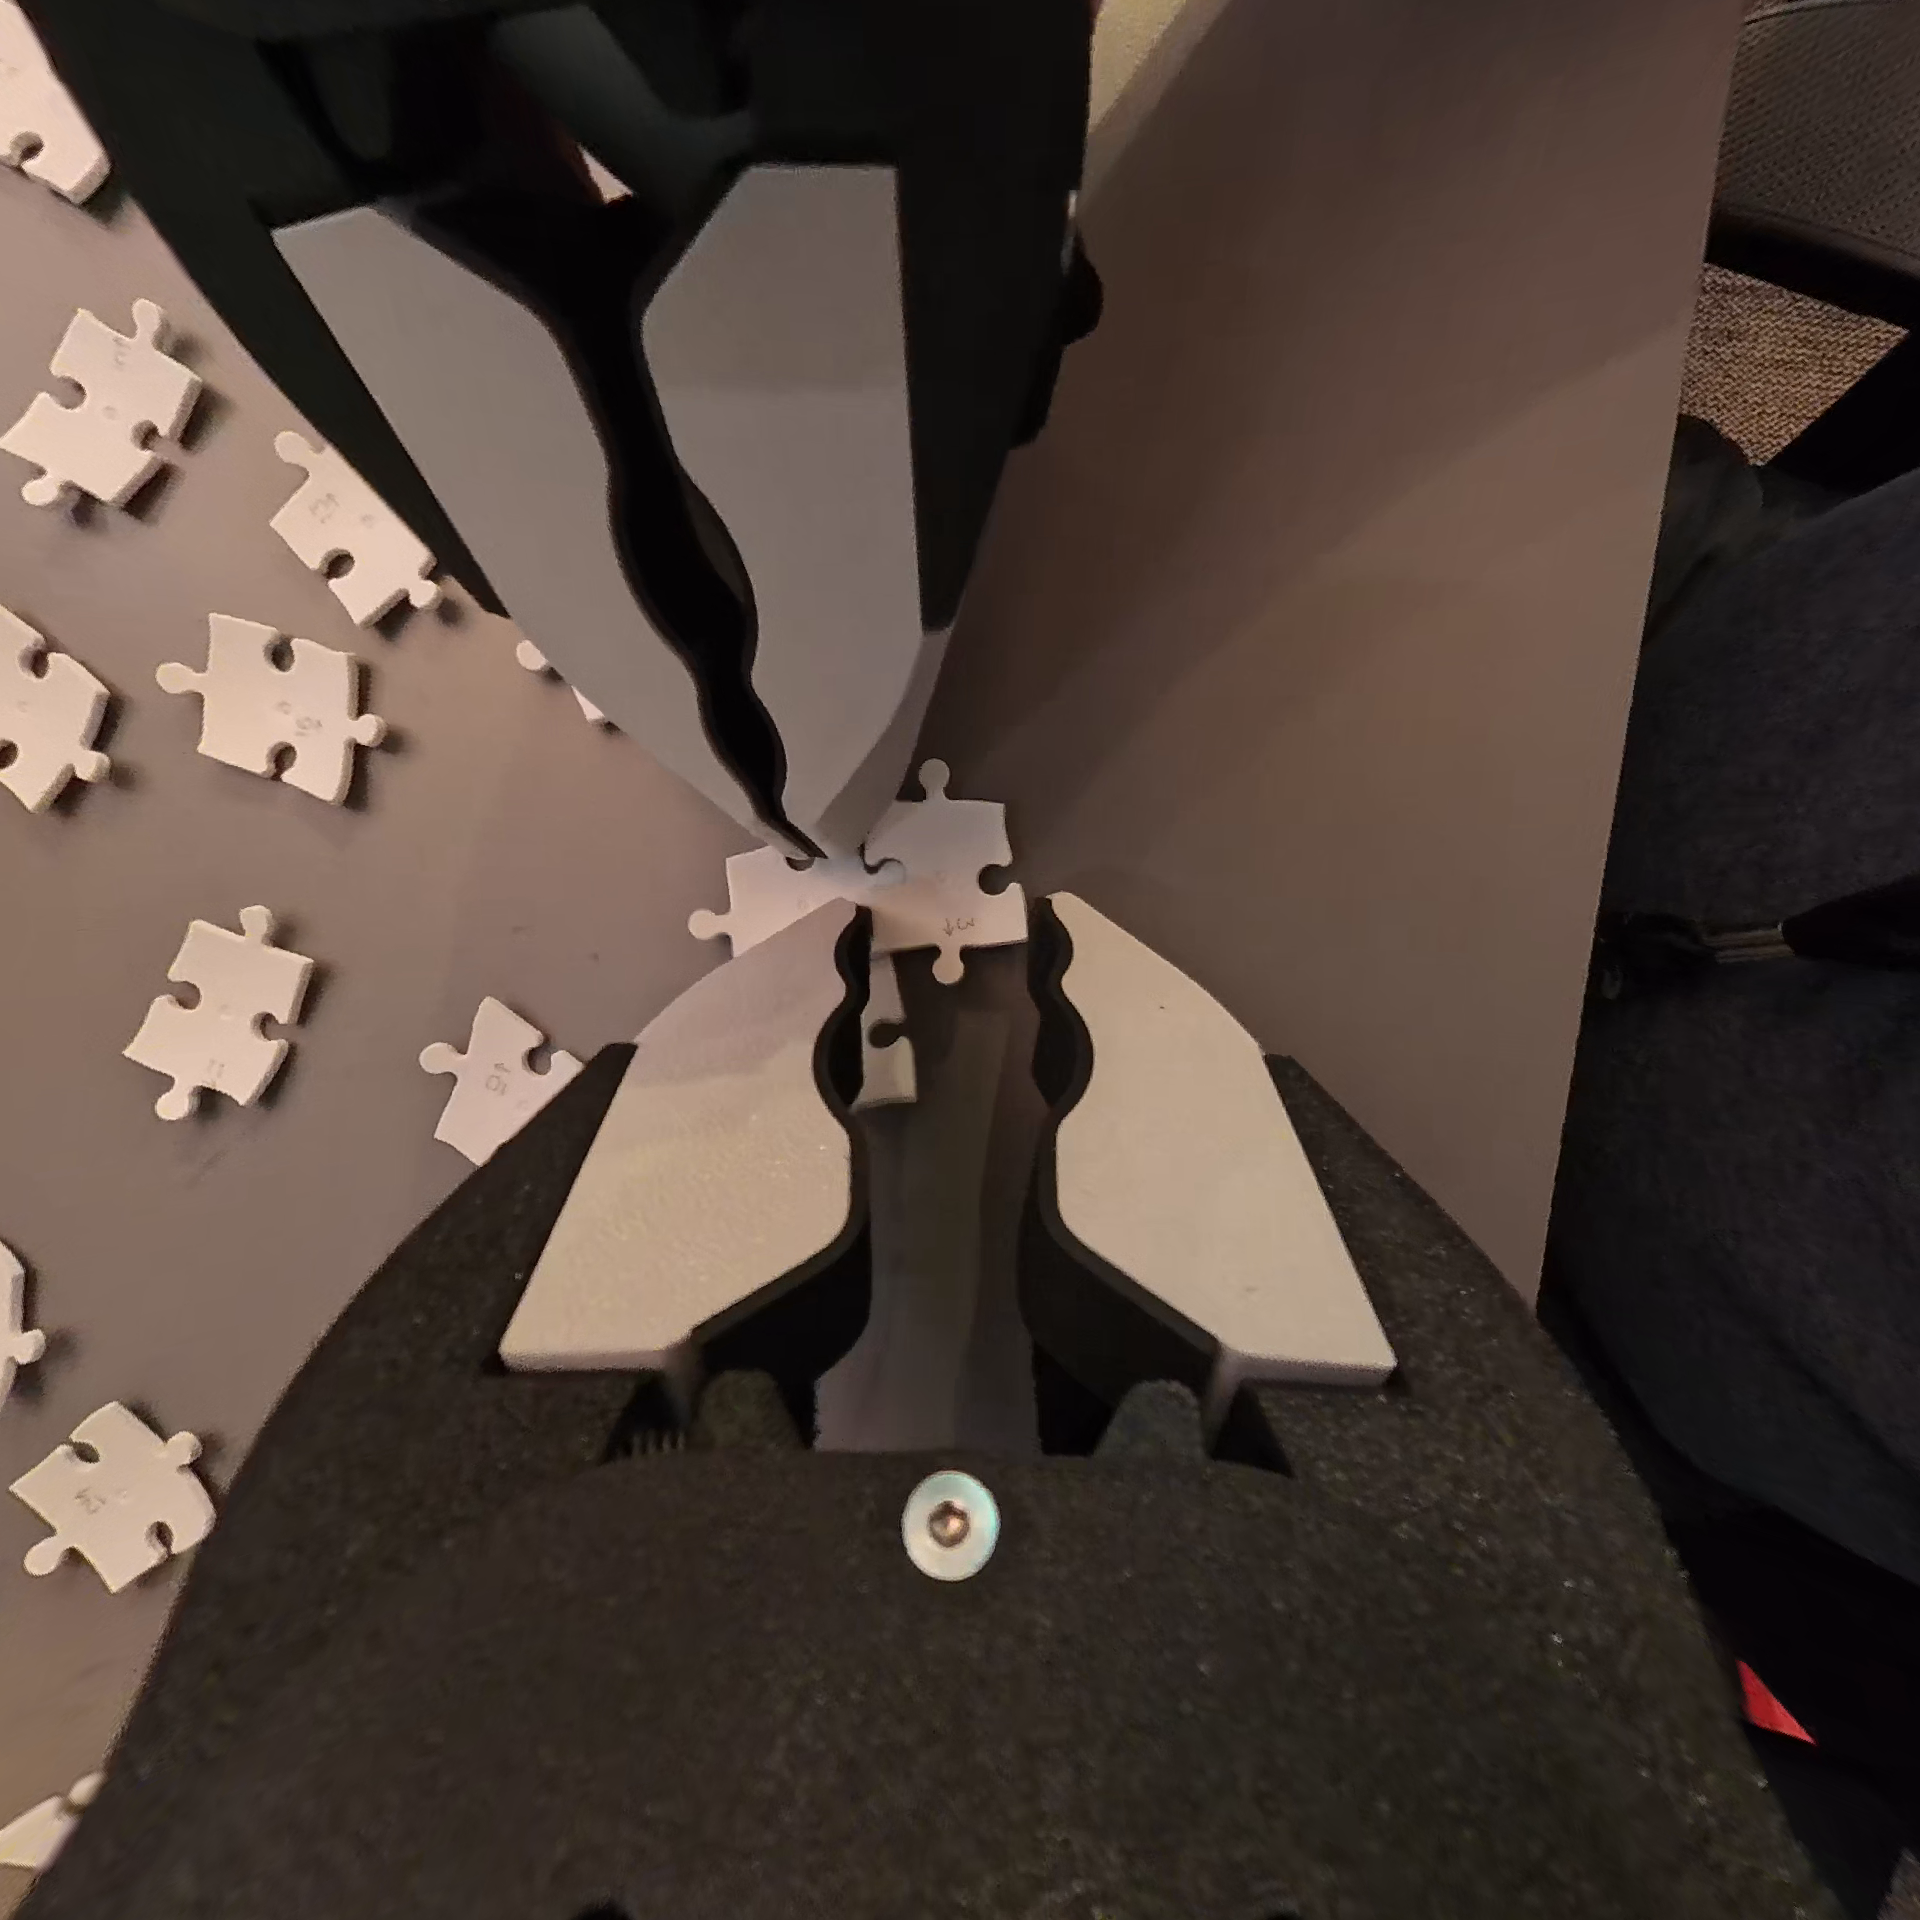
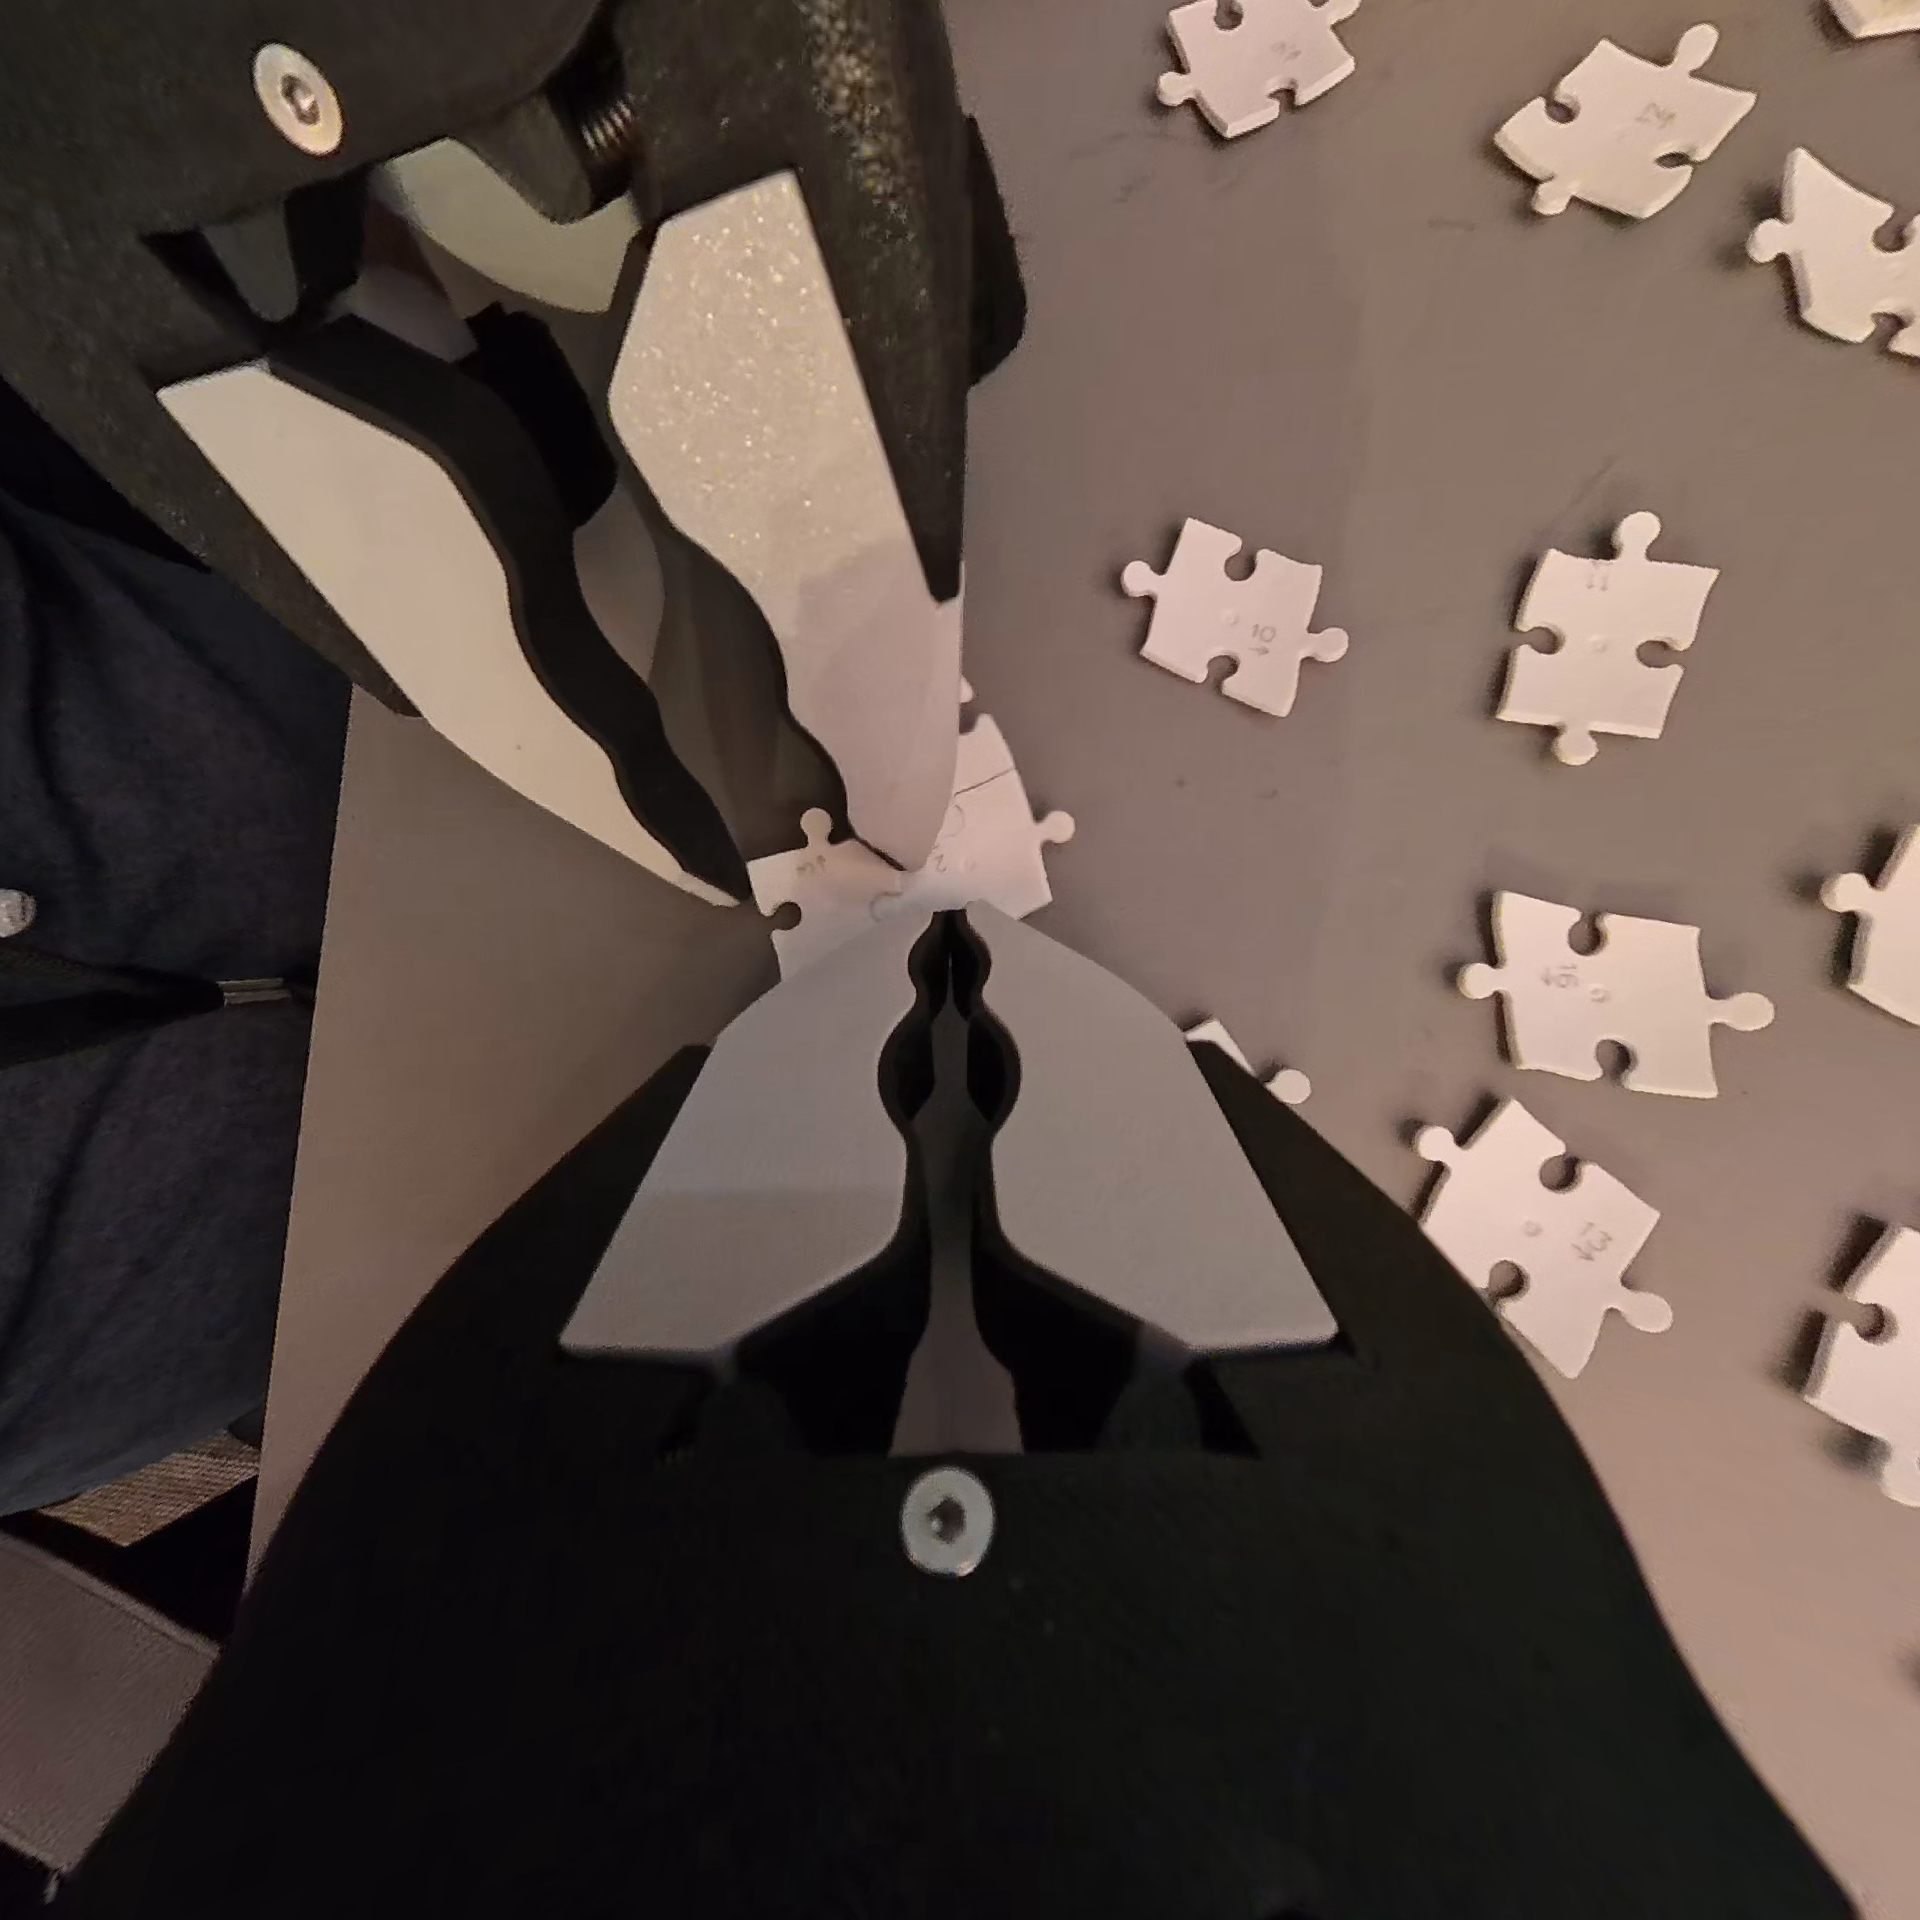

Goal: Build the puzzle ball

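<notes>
Now the joining step: the right tool (image 2: 948, 920), clenched on the cluster (image 2: 982, 831) above the desk (image 2: 1351, 436), meets the left tool (image 1: 948, 914), spread wide around a piece (image 1: 951, 883); next, press tabs home.

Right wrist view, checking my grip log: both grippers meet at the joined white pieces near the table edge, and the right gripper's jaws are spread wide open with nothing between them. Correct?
Not quite. In the right wrist view the right gripper has its jaws closed, pinching the joined white pieces. The rest stands: both grippers meet there, near the table edge.
</notes>
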Demonstrator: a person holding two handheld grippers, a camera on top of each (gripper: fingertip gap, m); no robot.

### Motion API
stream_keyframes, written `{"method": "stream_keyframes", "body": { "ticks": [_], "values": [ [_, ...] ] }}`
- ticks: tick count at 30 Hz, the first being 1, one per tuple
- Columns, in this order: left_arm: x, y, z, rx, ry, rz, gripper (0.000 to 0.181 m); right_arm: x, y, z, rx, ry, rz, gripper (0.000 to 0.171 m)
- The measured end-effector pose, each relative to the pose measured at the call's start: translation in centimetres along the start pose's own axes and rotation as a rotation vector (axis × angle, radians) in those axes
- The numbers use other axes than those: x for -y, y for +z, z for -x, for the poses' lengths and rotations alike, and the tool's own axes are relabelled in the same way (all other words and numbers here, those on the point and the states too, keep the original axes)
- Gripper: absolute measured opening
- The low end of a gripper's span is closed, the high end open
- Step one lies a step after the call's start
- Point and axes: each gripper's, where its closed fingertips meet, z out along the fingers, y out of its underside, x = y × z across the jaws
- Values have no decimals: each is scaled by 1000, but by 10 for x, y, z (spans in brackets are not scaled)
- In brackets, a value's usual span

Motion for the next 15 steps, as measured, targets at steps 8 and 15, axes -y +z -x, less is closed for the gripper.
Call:
{"method": "stream_keyframes", "body": {
  "ticks": [8,15],
  "values": [
    [-2,0,1,28,-10,13,35,0,1,2,-16,14,-7,1],
    [-4,-2,-1,36,13,7,36,0,1,2,-21,4,-13,2]
  ]
}}
